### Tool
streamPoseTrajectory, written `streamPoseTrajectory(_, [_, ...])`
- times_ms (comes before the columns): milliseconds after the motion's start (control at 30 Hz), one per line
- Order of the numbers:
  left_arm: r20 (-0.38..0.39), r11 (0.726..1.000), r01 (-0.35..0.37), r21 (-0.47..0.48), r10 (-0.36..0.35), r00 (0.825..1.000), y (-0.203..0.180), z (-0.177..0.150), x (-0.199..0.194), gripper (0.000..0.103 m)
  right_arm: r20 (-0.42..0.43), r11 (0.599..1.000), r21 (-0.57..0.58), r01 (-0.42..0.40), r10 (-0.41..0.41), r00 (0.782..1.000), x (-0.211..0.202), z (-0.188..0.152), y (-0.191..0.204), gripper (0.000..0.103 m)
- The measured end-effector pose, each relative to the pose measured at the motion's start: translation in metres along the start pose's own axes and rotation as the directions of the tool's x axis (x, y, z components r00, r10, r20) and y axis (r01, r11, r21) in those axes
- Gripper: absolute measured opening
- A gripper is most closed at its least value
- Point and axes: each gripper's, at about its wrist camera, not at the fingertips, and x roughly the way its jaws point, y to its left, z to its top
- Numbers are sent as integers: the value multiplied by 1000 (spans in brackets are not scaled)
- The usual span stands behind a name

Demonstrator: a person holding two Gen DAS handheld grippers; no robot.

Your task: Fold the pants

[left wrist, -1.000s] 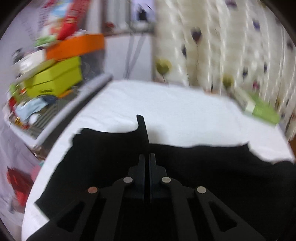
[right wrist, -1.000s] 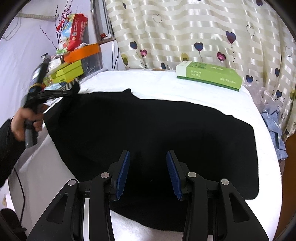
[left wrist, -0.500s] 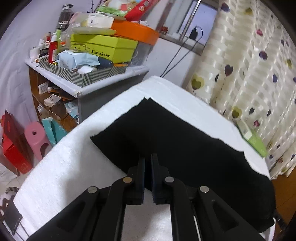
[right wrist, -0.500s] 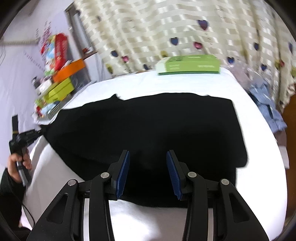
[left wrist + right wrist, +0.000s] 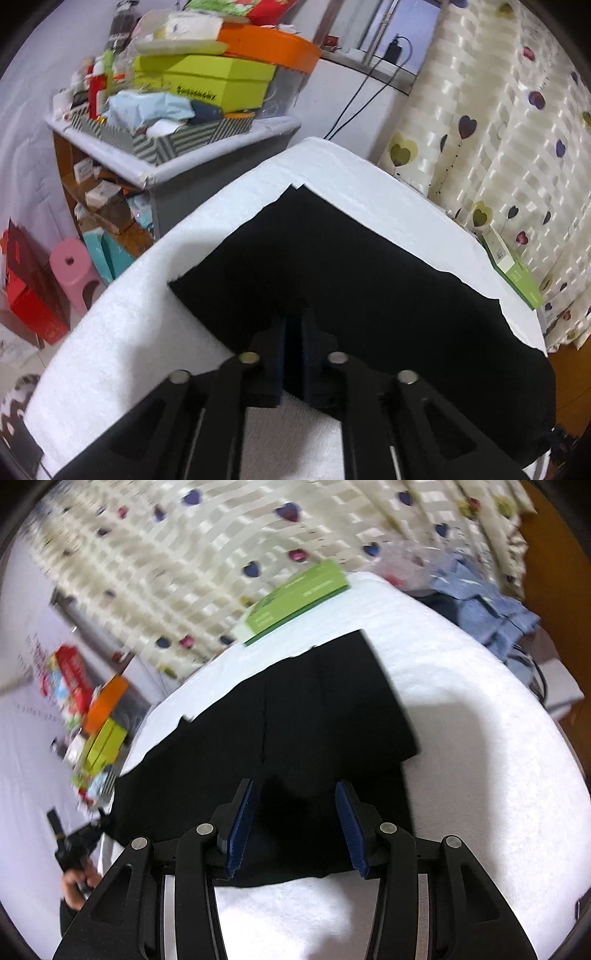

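Note:
Black pants lie spread flat on the white-covered table. In the left wrist view my left gripper is shut on the pants' near edge, with dark cloth pinched between its fingers. The right wrist view shows the same pants running away towards the left. My right gripper is open and hovers just above their near edge, its blue pads clear of the cloth. At the far left of that view a hand holds the left gripper at the pants' other end.
A green box lies at the table's far side by the heart-patterned curtain. A shelf stacked with boxes stands beside the left end, a pink stool below it. Blue clothes are heaped past the right end.
The left gripper, still shut on the cloth, has drawn the pants' end out to the table's left side. The right gripper has swung towards the pants' right end and stayed open.

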Motion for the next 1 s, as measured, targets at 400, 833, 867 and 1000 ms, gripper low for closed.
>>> streamPoseTrajectory(400, [25,999,2,52,-3,1000,-12,11,1,5,50,974,224,25,-37,998,7,21,-30,46])
streamPoseTrajectory(833, [15,998,20,52,-20,1000,-13,13,6,5,81,962,268,47,-71,994,7,24,-36,50])
streamPoseTrajectory(867, [11,999,18,50,-18,1000,-13,13,7,4,82,964,259,59,-83,993,8,26,-35,39])
streamPoseTrajectory(1000, [7,999,30,44,-31,1000,-10,15,5,4,136,980,193,52,-79,987,-10,30,-23,9])
